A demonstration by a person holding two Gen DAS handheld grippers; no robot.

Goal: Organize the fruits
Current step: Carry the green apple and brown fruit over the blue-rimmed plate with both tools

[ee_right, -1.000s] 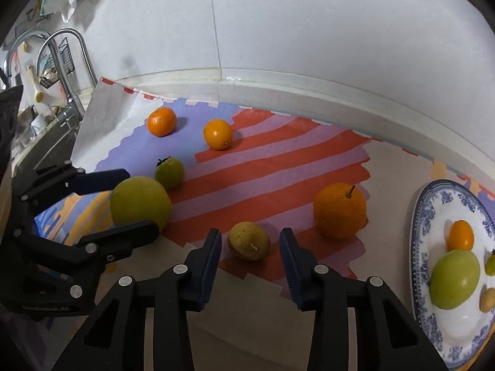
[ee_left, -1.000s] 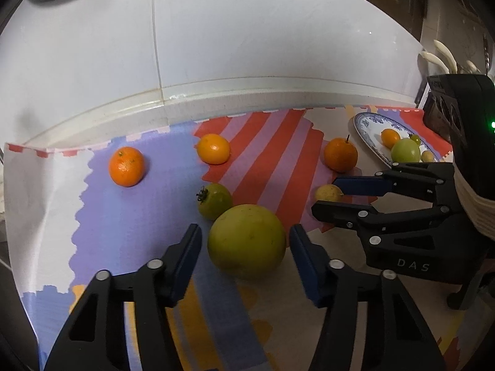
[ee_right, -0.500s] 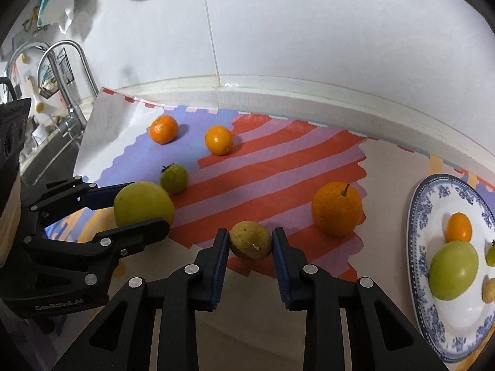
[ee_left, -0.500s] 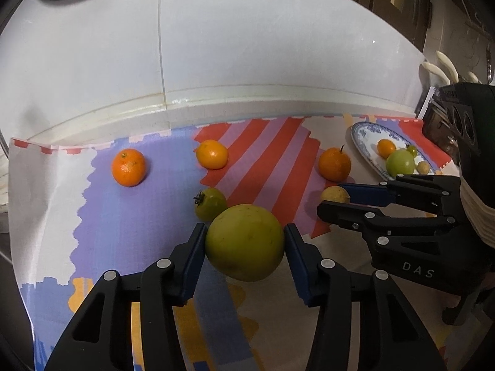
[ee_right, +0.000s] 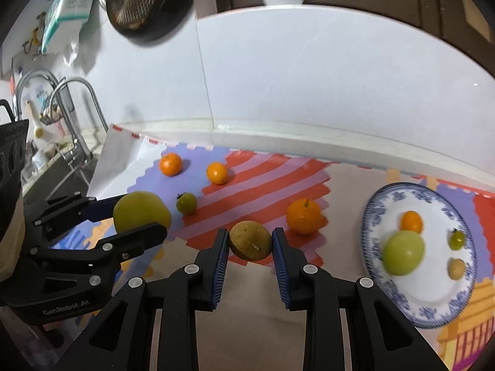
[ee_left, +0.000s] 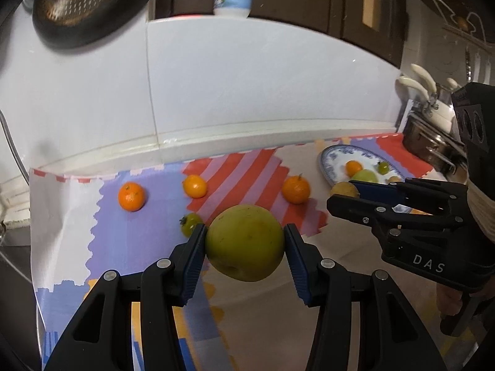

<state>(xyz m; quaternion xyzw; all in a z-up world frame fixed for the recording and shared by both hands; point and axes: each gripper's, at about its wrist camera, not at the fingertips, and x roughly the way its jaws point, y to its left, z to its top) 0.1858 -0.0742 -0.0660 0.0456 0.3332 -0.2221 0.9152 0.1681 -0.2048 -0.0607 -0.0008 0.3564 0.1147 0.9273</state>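
Left wrist view: the left claw [ee_left: 245,241] clamps a big yellow-green fruit [ee_left: 245,242] at frame centre, clear of the tabletop.

Right wrist view: the right claw [ee_right: 250,245] grips a small brownish fruit [ee_right: 250,240]. Lower right, the plate [ee_right: 433,312] holds four fruits; four lie on the mat [ee_right: 263,182], so about half remains.

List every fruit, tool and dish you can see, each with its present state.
Left tool: shut on large yellow-green round fruit, lifted.
Right tool: shut on small brownish-yellow round fruit.
Three orange citrus fruits: loose on striped mat.
Small green tomato: on mat.
Blue-patterned white plate: holding four fruits.
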